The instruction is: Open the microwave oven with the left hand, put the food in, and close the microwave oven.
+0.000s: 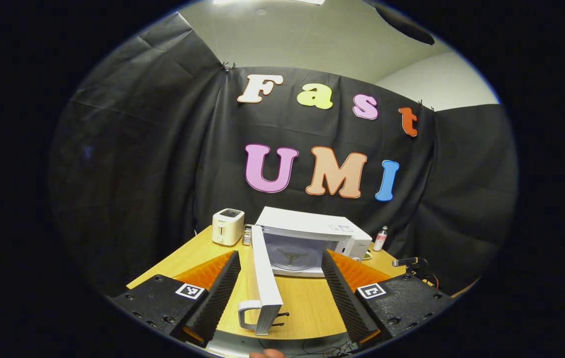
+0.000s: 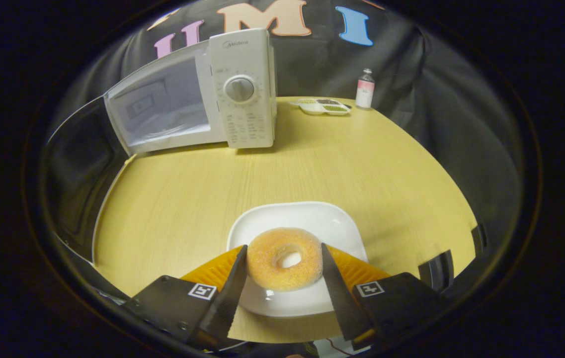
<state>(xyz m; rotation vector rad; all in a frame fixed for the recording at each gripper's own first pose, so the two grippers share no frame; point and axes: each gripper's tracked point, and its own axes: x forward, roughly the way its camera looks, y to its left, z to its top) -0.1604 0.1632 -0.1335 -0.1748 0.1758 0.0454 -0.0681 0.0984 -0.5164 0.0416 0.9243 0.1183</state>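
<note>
The white microwave (image 1: 312, 233) stands at the back of the wooden table. Its door (image 1: 264, 271) is swung wide open towards me, handle (image 1: 247, 314) nearest, and the turntable shows inside. My left gripper (image 1: 280, 253) is open, and the door's edge passes between its fingers without touching them. In the right gripper view the microwave (image 2: 242, 89) is at the far left with its door (image 2: 158, 107) out. A sugared donut (image 2: 284, 258) lies on a white plate (image 2: 322, 221). My right gripper (image 2: 283, 247) is open, one finger close on each side of the donut.
A white toaster (image 1: 228, 226) sits left of the microwave. A small bottle (image 2: 364, 88) and a divided dish (image 2: 323, 106) stand to its right at the back. A small camera on a stand (image 1: 406, 262) is at the table's right edge. Bare tabletop (image 2: 362, 164) lies between plate and microwave.
</note>
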